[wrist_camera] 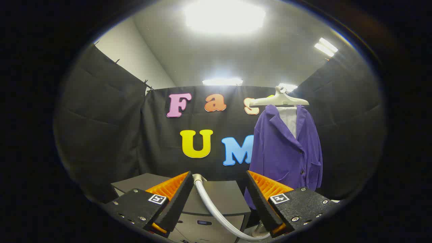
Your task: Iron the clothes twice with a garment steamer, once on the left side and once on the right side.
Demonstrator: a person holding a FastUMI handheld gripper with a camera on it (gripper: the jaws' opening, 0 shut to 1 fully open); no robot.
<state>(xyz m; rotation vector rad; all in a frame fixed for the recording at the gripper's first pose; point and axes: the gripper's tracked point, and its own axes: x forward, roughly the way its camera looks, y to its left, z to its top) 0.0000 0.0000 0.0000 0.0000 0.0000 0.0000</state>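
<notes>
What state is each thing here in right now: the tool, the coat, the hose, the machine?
tool: open, fingers spread, holding nothing
purple coat: hanging on a hanger, front buttoned, beyond the right finger
hanger: upright, carrying the coat
hose: loose, curving down between the fingers
grey steamer unit: standing just ahead of the fingers; on or off cannot be told

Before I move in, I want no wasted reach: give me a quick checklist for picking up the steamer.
1. Hand-held gripper open, holding nothing: ok.
2. Hose runs between the fingers: ok.
3. Steamer head located: cannot tell.
4. Purple jacket hung on its hanger, front facing: ok.
5. Steamer unit just ahead, below the fingers: ok.
6. Steamer switched on: cannot tell.
</notes>
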